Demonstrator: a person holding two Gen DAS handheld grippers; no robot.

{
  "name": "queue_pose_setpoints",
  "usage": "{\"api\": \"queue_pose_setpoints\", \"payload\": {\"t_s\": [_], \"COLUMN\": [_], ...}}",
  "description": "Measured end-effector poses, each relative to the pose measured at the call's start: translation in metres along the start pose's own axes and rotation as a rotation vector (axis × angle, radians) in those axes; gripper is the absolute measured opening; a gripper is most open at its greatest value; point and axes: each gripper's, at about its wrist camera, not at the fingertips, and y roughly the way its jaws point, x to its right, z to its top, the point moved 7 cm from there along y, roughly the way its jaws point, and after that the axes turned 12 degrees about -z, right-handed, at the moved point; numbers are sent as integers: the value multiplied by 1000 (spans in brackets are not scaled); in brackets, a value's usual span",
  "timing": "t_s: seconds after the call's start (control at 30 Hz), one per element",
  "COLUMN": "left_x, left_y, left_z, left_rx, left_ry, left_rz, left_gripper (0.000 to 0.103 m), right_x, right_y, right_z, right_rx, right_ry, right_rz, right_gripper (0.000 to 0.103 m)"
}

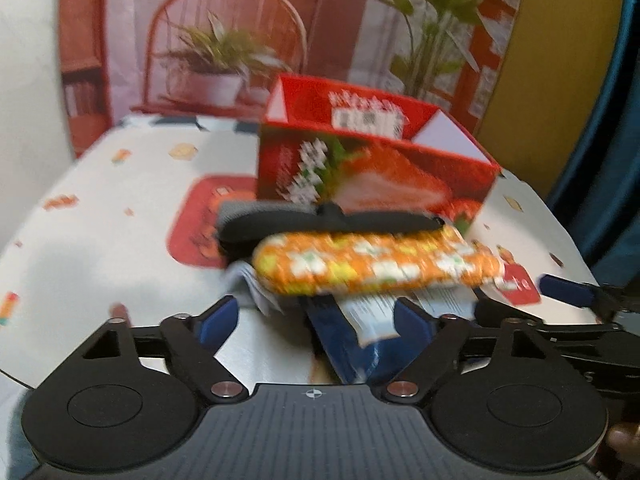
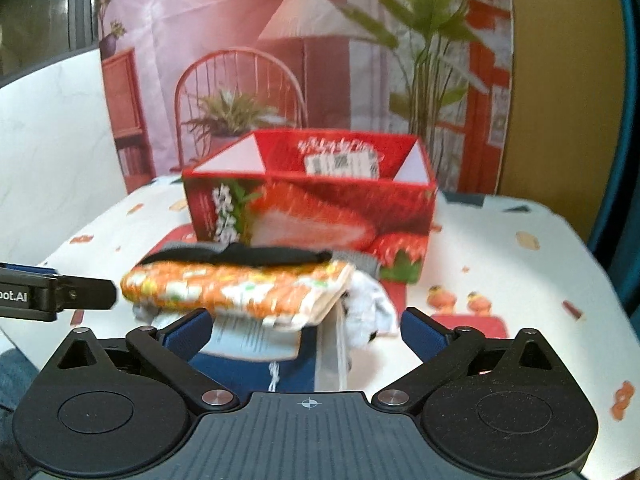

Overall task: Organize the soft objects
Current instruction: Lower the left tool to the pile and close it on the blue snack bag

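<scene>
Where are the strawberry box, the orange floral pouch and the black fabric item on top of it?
strawberry box (image 2: 320, 216), right wrist view, front wall.
orange floral pouch (image 1: 376, 264), left wrist view, middle of its top face.
black fabric item (image 2: 248, 258), right wrist view, its central band.

Both views motion-blurred. Label print on red strawberry box (image 2: 312, 208) unreadable. Underside of orange floral pouch (image 1: 376, 264) and most of blue fabric (image 1: 344, 356) beneath it hidden. Grey item (image 2: 360, 260) behind black band (image 2: 240, 258) mostly covered. Other gripper (image 2: 56, 292) cut off at left edge; lettering partial.
</scene>
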Motion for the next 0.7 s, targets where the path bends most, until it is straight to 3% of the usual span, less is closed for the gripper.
{"api": "queue_pose_setpoints", "payload": {"t_s": [0.2,0.37,0.53,0.7], "left_x": [-4,3,0,-4], "left_y": [24,38,47,49], "left_z": [-16,-23,-30,-31], "left_rx": [-42,-64,-84,-88], "left_ry": [-56,-42,-80,-114], "left_rz": [-84,-131,-183,-198], "left_gripper": [75,75,61,61], "right_x": [-5,-8,-8,-10], "right_y": [18,25,29,30], "right_z": [-17,-23,-26,-28], "right_rx": [-30,-30,-40,-48], "right_ry": [-7,-18,-27,-28], "right_rz": [35,52,61,74], "right_gripper": [74,74,70,66]}}
